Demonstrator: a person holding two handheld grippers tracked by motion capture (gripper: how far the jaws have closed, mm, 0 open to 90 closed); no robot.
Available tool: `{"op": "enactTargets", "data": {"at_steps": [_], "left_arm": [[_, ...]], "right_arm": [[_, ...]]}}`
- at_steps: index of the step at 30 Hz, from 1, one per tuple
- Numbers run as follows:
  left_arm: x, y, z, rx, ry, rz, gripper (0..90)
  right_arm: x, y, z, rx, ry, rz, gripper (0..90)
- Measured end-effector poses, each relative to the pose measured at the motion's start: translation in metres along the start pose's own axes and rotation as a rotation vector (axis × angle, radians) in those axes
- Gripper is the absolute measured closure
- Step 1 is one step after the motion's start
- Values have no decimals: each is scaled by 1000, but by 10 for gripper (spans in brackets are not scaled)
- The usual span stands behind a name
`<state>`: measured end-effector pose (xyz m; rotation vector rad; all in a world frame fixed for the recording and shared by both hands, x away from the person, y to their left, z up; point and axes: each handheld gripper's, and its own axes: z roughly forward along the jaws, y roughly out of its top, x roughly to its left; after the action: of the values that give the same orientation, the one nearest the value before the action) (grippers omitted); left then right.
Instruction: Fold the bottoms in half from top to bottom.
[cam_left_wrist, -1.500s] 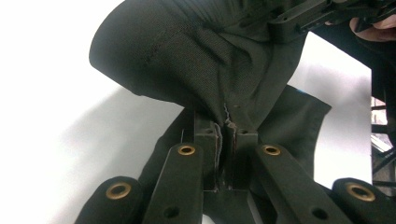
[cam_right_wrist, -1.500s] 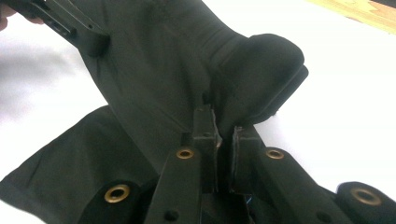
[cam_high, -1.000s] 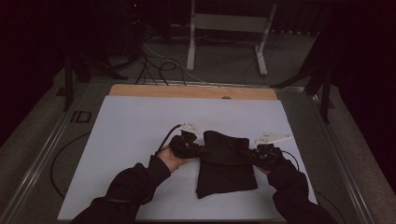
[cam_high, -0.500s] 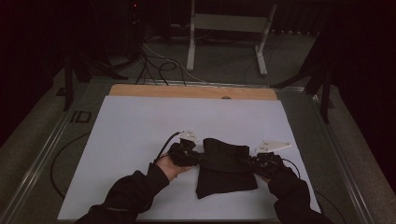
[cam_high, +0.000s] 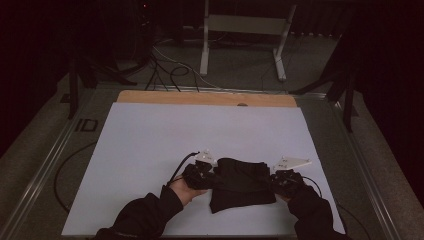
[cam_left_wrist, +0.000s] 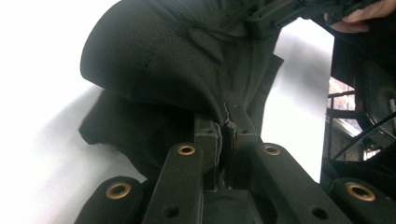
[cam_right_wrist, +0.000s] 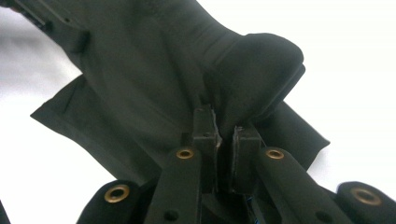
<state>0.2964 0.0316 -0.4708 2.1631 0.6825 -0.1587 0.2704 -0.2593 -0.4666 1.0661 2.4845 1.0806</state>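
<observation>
A black cloth (cam_high: 241, 184) lies folded near the front edge of the white tabletop (cam_high: 150, 140), a little right of its middle. The person stands at that front edge with dark sleeves reaching in. The left gripper (cam_high: 202, 175) sits at the cloth's left side and the right gripper (cam_high: 282, 181) at its right side, the cloth stretched between them. Seen along the left gripper (cam_left_wrist: 224, 126), its black jaws are pressed together with a pinch of the cloth (cam_left_wrist: 177, 70) caught between them, the fabric bunching upward from that spot. The right gripper (cam_right_wrist: 224, 128) likewise has its jaws clamped on a fold of the cloth (cam_right_wrist: 154, 70). A strip of bare wood (cam_high: 205, 98) runs along the far edge
</observation>
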Motion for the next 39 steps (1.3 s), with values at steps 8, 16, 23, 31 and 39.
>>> {"op": "enactTargets", "data": {"at_steps": [8,16,23,31,39], "left_arm": [[-4,-10,5,5,16,-6,859],[-4,-19,9,15,9,-29,858],[-5,-27,11,26,14,-31,858],[-8,-31,14,38,12,-30,856],[-7,-37,15,43,-1,-36,851]], "right_arm": [[2,-9,3,15,8,9,840],[4,-14,7,35,3,2,839],[6,-19,8,43,15,7,839],[5,-23,11,57,7,-1,836],[6,-26,14,74,22,9,834]]}}
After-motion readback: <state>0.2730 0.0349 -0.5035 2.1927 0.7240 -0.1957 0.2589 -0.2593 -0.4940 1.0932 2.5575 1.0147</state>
